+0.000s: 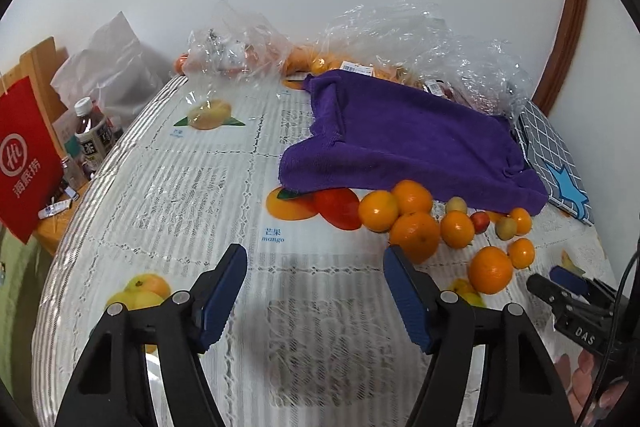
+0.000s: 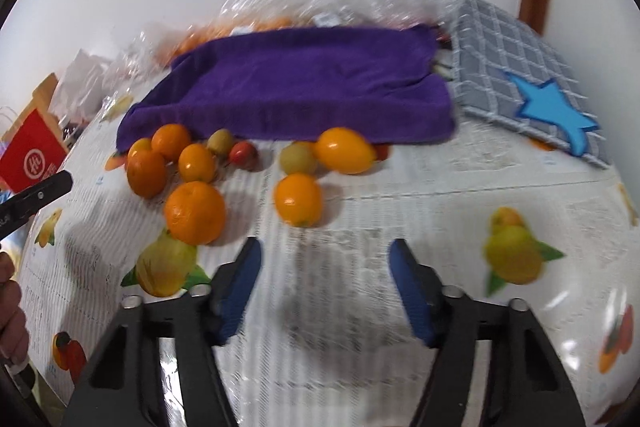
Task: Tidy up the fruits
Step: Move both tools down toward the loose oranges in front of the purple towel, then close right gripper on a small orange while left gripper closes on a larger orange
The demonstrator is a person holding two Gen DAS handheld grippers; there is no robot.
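Nearby, two empty grippers hovered over a fruit-print table, short of a scatter of loose fruit.

Closest, the right gripper (image 2: pixel 325 267) was spread wide, pinching nothing and touching nothing, above the tablecloth (image 2: pixel 400 195); the left gripper (image 1: pixel 315 269) stood equally wide and empty. Just ahead of the right one lay a small orange (image 2: pixel 298 199), apart from its neighbours and probably the easiest first pick: fingers should straddle it squarely and close gently, since round fruit rolls. Beyond it sat a larger orange (image 2: pixel 195 213), a yellow-orange fruit (image 2: pixel 344 151) and the remaining cluster, against a purple towel (image 2: pixel 296 83). Farther back lay crumpled plastic bags (image 1: pixel 392 31) and a checked box (image 2: pixel 516 67).
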